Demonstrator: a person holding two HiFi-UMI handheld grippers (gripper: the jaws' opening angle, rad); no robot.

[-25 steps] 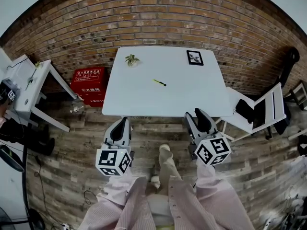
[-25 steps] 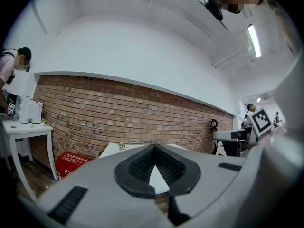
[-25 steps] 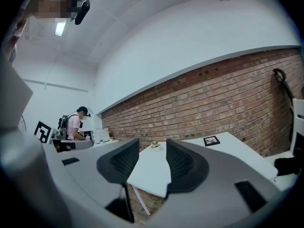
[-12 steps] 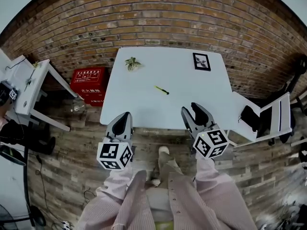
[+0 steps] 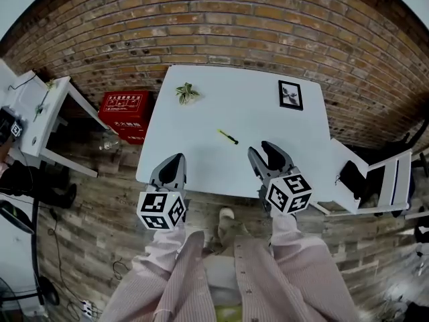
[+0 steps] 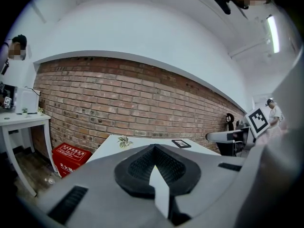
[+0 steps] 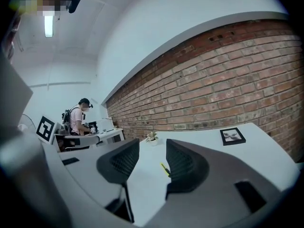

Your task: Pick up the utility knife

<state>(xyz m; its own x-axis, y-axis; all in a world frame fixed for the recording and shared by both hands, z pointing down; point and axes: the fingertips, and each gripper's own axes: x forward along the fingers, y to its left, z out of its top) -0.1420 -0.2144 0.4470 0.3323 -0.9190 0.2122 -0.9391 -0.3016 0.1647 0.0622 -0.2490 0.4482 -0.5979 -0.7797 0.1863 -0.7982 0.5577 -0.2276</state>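
The utility knife (image 5: 228,137), a thin yellow and black stick, lies near the middle of the white table (image 5: 201,159). In the right gripper view the utility knife (image 7: 165,169) shows between the jaws, further out on the table (image 7: 247,160). My right gripper (image 5: 272,156) hangs open over the table's near edge, just short of the knife and to its right. My left gripper (image 5: 173,168) is shut with nothing in it, at the table's near left edge. In the left gripper view my left gripper (image 6: 153,167) has its pads pressed together.
A small potted plant (image 5: 187,92) stands at the table's far left and a framed picture (image 5: 290,94) lies at its far right. A brick wall runs behind. A red box (image 5: 125,113) sits on the floor at left, a white side table (image 5: 50,113) beyond it, a white chair (image 5: 375,180) at right.
Both grippers have come forward to the table's near edge, and the table now sits closer and lower in the head view. The knife has not moved on the table.
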